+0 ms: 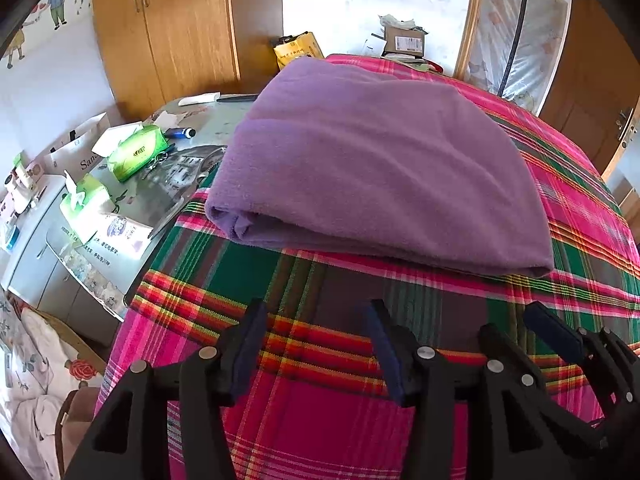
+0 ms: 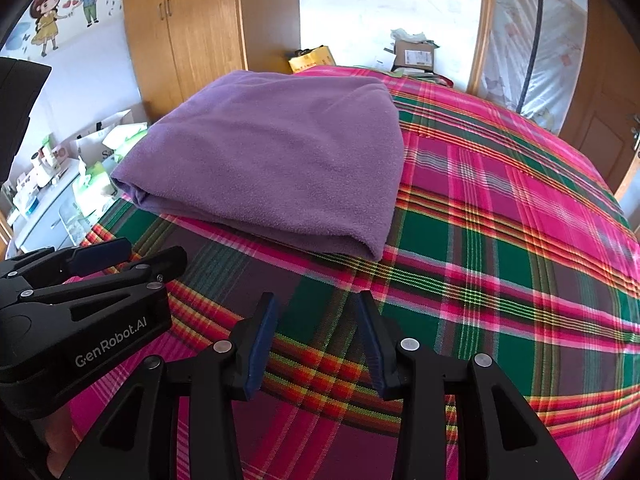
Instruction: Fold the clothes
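Both grippers hang side by side over the near part of the bed, tilted down toward the plaid bedspread (image 1: 440, 280), its woven cloth checked in pink, green and red. The left gripper (image 1: 316, 340) has its black fingers spread wide, blue pads facing each other with nothing between them. The right gripper (image 2: 316, 338) is also parted, a little less wide, and holds nothing; only bedspread shows through the gap. The purple fleece blanket (image 1: 380, 176) lies folded into a soft, thick rectangle farther up the bed, well apart from both sets of fingers, its rounded folded edge facing the grippers. It rests flat, with faint wrinkles across its fuzzy top. Beside the bed stands a low table (image 1: 192, 184) with green tissue packs (image 1: 136, 152).
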Motion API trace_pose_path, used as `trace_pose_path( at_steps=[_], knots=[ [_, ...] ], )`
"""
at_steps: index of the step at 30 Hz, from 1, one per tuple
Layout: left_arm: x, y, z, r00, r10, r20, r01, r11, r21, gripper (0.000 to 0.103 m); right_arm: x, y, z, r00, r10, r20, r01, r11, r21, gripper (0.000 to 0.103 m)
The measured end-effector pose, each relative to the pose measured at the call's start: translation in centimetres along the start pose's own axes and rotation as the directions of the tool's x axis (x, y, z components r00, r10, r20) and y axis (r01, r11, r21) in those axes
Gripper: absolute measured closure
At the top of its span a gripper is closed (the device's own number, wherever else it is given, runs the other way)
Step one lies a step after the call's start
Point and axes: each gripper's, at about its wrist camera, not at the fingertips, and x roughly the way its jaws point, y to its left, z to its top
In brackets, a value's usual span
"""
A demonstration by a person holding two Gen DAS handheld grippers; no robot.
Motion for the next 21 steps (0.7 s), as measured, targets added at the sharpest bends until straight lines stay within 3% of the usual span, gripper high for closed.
trace_pose_path(
  at_steps=[21],
  knots=[
    [0.04, -0.12, 0.12, 1.000, -0.001, -0.011, 0.001, 1.000, -0.004, 0.049, 0.09, -0.30, 0.10, 1.000, -0.001, 0.000, 0.001, 1.000, 0.004, 0.060]
  ],
)
